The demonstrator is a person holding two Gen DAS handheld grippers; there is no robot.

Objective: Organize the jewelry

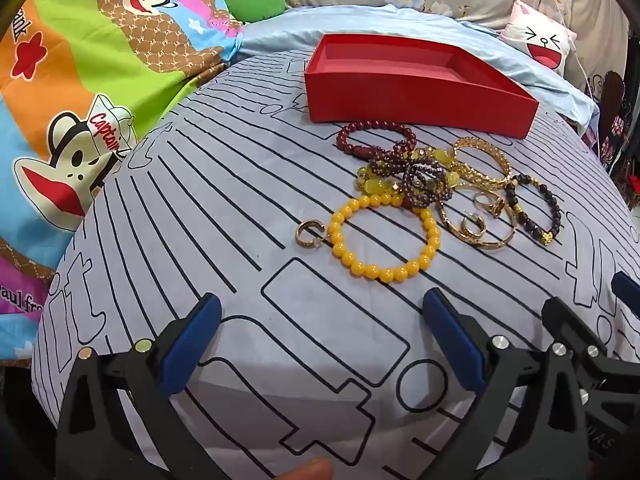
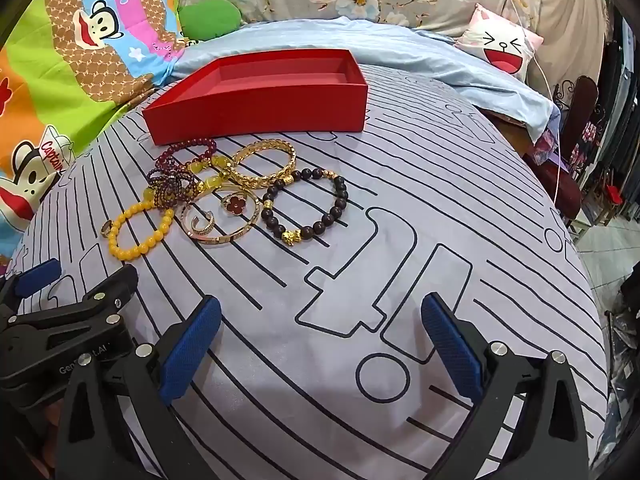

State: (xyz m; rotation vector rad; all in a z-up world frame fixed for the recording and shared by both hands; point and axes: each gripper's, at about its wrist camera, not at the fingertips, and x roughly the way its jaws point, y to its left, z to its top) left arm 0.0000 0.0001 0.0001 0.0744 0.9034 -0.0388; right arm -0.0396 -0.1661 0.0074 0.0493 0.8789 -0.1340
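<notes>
Red cardboard box point(image 1: 416, 92) sits empty toward the bed's point(image 1: 240, 184) far edge; the jewelry pile point(image 1: 432, 184) lies just before it, none sorted. Left claw point(image 1: 320, 320) and right claw point(image 2: 320, 320) hover spread, holding nothing. Judged step: first pick, yellow bead bracelet point(image 1: 384, 236) nearest. Only the right view shows the red clover ring point(image 2: 233, 202).

Bare striped bedsheet point(image 2: 420, 208) fills the lower and right frame, open for passage. The jewelry pile point(image 2: 208, 196) crowds centre-left, with the red box point(image 2: 256, 108) walling off the bed just behind it.
</notes>
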